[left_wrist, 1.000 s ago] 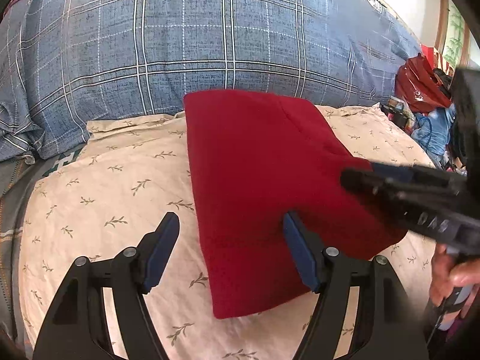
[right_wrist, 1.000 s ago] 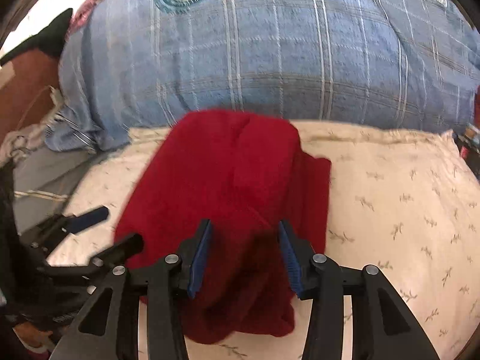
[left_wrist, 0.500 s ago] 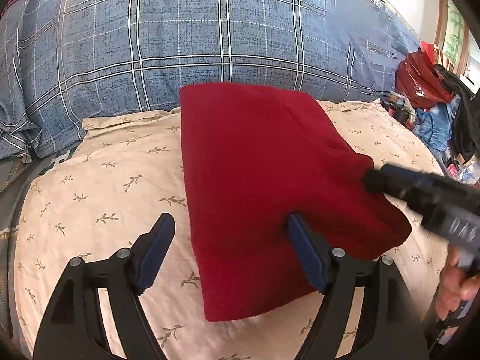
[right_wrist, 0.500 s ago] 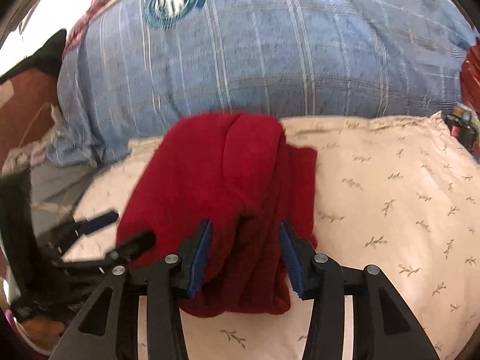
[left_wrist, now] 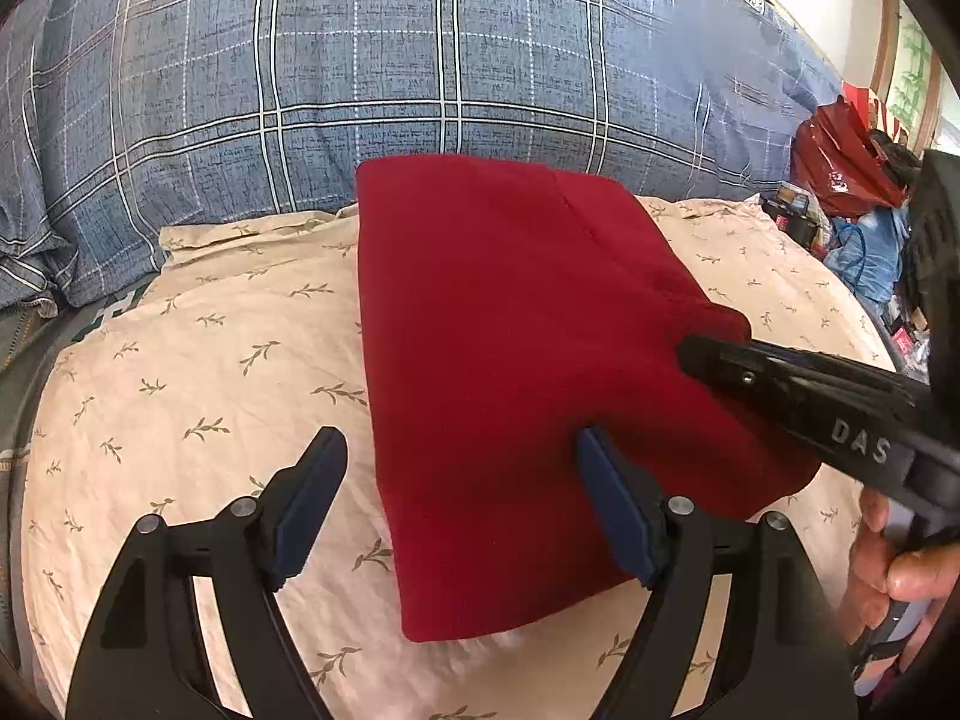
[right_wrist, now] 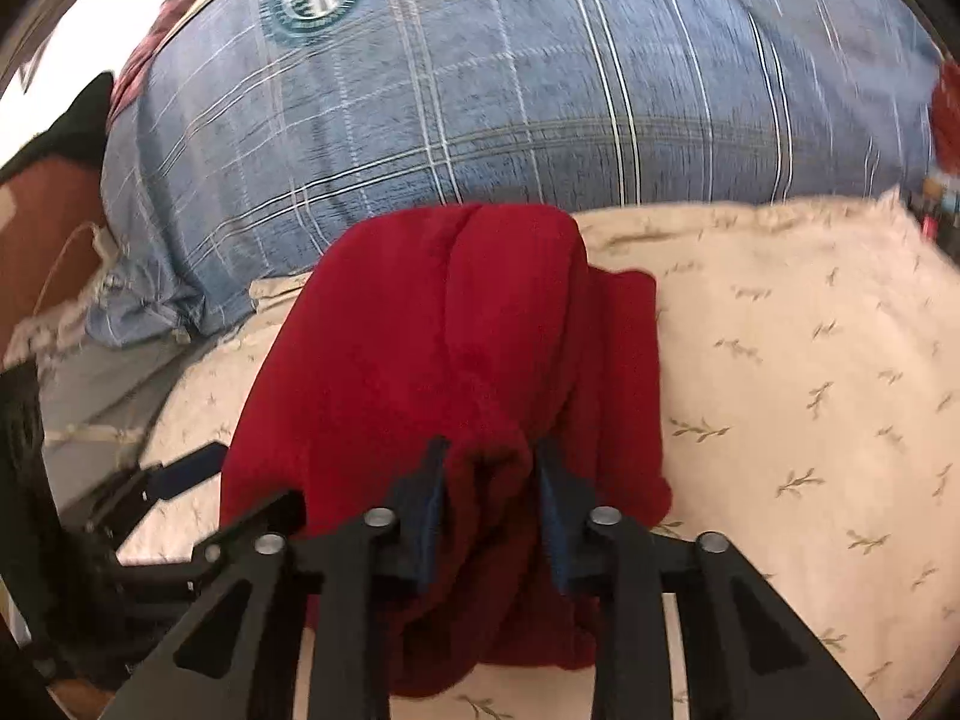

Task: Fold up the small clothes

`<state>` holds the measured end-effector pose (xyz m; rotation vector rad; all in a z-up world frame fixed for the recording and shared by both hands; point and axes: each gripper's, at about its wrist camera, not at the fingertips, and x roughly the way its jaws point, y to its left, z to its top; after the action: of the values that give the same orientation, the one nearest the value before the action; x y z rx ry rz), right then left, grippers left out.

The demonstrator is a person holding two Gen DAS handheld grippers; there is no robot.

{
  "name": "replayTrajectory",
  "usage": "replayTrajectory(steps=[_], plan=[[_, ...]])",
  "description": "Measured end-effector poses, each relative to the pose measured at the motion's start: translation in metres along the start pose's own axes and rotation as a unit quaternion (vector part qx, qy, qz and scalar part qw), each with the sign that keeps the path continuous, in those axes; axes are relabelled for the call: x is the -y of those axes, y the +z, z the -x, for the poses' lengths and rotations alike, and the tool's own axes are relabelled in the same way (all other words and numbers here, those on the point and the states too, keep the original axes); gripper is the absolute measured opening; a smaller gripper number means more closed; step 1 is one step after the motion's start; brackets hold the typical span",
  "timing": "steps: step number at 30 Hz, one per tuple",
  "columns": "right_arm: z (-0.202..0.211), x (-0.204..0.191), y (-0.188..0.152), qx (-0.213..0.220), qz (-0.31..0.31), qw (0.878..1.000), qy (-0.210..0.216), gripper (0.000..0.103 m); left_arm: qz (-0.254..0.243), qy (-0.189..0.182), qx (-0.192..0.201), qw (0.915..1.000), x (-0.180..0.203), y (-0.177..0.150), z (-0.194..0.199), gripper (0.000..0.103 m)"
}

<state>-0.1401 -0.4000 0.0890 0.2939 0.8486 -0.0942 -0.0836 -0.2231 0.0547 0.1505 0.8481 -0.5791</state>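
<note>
A folded red garment [left_wrist: 528, 348] lies on a cream pillow with a leaf print [left_wrist: 198, 372]. My left gripper [left_wrist: 462, 504] is open over the garment's near left edge, one finger on the pillow, the other on the cloth. My right gripper [right_wrist: 489, 492] has narrowed its jaws onto a bunched fold of the same red garment [right_wrist: 444, 330] at its near edge. The right gripper also shows in the left wrist view [left_wrist: 798, 390], reaching in from the right onto the cloth.
A large blue plaid quilt [left_wrist: 420, 60] is piled behind the pillow. A red bag [left_wrist: 840, 156] and clutter sit at the far right. Grey bedding [right_wrist: 90, 384] lies left of the pillow. The left gripper [right_wrist: 162, 492] is at the right wrist view's left.
My right gripper's jaws have closed in from wide open onto a fold of the red garment. The left gripper has stayed open in about the same place.
</note>
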Motion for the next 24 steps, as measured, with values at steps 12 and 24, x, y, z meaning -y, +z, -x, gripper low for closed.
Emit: replayTrajectory(steps=[12, 24], plan=[[0.012, 0.039, 0.010, 0.042, -0.094, 0.994, 0.046, 0.081, 0.027, -0.048, 0.013, 0.9984, -0.015, 0.015, 0.004, 0.081], [-0.053, 0.085, 0.032, 0.002, -0.141, 0.984, 0.104, 0.090, 0.086, -0.135, -0.039, 0.9864, -0.042, 0.032, -0.042, 0.087]])
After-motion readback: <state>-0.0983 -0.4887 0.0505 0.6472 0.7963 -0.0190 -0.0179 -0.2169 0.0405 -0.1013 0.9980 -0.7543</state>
